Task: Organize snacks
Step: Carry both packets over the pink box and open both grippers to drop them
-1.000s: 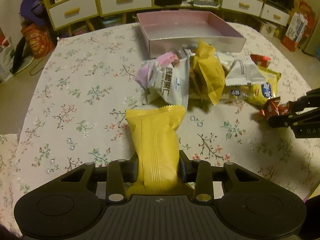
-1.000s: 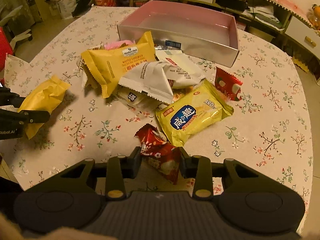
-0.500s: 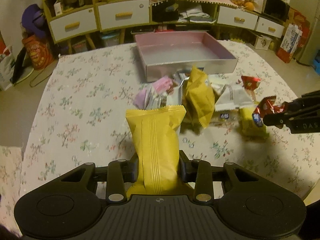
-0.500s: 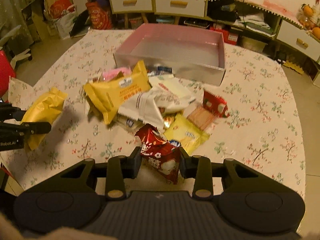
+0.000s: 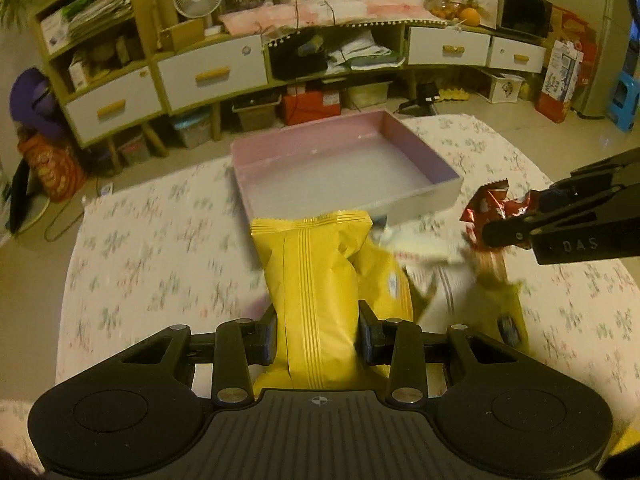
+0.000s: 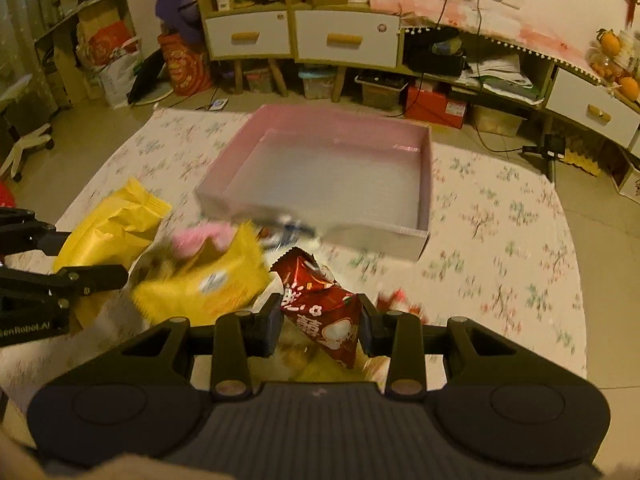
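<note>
My left gripper [image 5: 318, 338] is shut on a plain yellow snack packet [image 5: 312, 280] and holds it in the air above the snack pile, in front of the pink box [image 5: 420, 198]. My right gripper [image 6: 318, 330] is shut on a red snack packet [image 6: 320, 304], also lifted above the pile. The red packet also shows in the left wrist view [image 5: 494, 208] at the right; the yellow packet shows in the right wrist view [image 6: 110, 228] at the left. The pink box [image 6: 424, 184] is open-topped and empty.
A blurred pile of snack packets [image 6: 204, 280] lies on the floral tablecloth [image 5: 160, 248] just in front of the box. Beyond the table stand white drawers and shelves [image 5: 208, 76], floor bins and bags.
Both grippers have risen with their packets and moved forward toward the pink box. The pile now lies lower and partly under the held packets.
</note>
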Demonstrator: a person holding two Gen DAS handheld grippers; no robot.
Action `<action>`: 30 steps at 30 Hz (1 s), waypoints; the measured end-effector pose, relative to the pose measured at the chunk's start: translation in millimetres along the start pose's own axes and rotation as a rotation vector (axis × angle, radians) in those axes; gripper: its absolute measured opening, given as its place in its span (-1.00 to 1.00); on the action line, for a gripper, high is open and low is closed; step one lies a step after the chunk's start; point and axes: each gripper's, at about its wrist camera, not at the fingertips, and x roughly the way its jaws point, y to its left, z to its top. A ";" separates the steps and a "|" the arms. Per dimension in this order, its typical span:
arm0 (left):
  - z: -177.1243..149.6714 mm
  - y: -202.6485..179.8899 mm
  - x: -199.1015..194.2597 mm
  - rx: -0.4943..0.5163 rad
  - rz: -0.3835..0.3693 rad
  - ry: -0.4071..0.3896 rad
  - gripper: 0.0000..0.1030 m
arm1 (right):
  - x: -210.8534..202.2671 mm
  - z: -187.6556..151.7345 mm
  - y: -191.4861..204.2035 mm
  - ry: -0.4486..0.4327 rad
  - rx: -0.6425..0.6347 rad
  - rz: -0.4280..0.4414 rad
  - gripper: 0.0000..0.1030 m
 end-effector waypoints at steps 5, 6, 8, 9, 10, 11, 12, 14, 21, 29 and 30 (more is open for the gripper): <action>27.0 -0.3 27.6 0.024 -0.004 0.000 -0.32 | 18.7 21.1 -13.8 -0.013 0.007 0.003 -0.33; 31.5 0.4 33.5 0.030 -0.006 -0.002 -0.32 | 24.0 25.5 -16.7 -0.018 0.001 -0.004 -0.33; 41.0 2.8 46.3 0.035 -0.003 -0.004 -0.32 | 30.8 32.0 -21.2 -0.021 -0.002 -0.011 -0.32; 45.0 4.5 53.1 0.038 0.004 -0.004 -0.32 | 35.5 35.4 -23.5 -0.020 -0.003 -0.012 -0.32; 48.7 5.4 59.0 0.042 0.010 -0.005 -0.32 | 40.2 38.7 -25.5 -0.019 -0.004 -0.015 -0.32; 52.6 6.6 64.9 0.044 0.016 -0.006 -0.32 | 44.8 42.0 -27.3 -0.021 -0.008 -0.018 -0.32; 56.9 7.7 70.9 0.044 0.022 -0.007 -0.32 | 48.5 45.2 -29.0 -0.023 -0.011 -0.020 -0.32; 65.9 11.4 83.8 0.041 0.028 -0.009 -0.32 | 57.8 52.3 -33.6 -0.027 -0.010 -0.023 -0.32; 87.5 19.9 123.3 0.057 0.039 -0.013 -0.31 | 82.8 68.9 -52.6 -0.021 0.040 -0.027 -0.32; 98.7 25.6 156.8 0.048 0.045 0.005 -0.31 | 100.6 74.7 -54.9 -0.013 0.041 -0.043 -0.31; 99.6 25.6 159.7 0.049 0.047 0.006 -0.31 | 102.7 75.9 -55.3 -0.010 0.040 -0.042 -0.31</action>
